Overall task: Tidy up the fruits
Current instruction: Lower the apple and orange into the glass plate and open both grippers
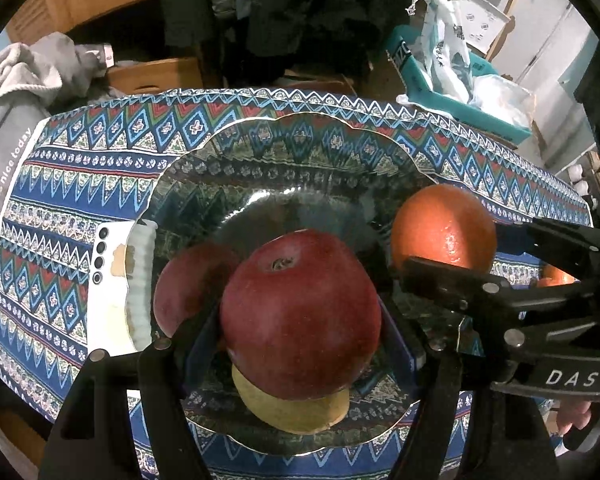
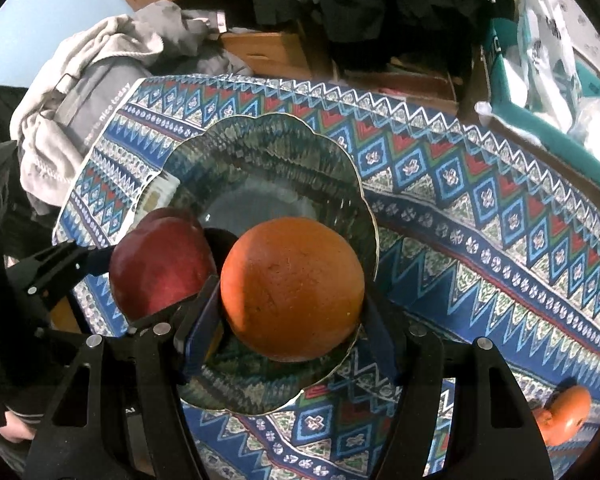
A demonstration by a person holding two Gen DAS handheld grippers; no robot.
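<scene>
**Two Fruits Going Into the Glass Bowl**

The left gripper (image 1: pixel 300 344) is squeezing a red apple (image 1: pixel 300 312) between its two fingers, so its jaws are standing about half open around the fruit. The right gripper (image 2: pixel 292 320) is holding an orange (image 2: pixel 292 288) the same way, a bit less wide. Both fruits are hanging over the glass bowl (image 1: pixel 260 152), low inside it, but I cannot tell if they are touching the bottom.

The job looks partly done. A yellow-green fruit (image 1: pixel 296 412) (maybe a pear) is already lying in the bowl under the apple. The apple and orange are waiting to be let go. Another orange-colored fruit (image 2: pixel 568 416) is sitting on the tablecloth (image 2: pixel 480 208), well apart from the bowl, so it is likely next.

The bowl is see-through, shiny and wavy at the rim. The apple is smooth and dark red. The orange is round and bumpy. The cloth is showing blue zigzags. A white phone (image 1: pixel 108 288) is lying just beside the bowl.
</scene>
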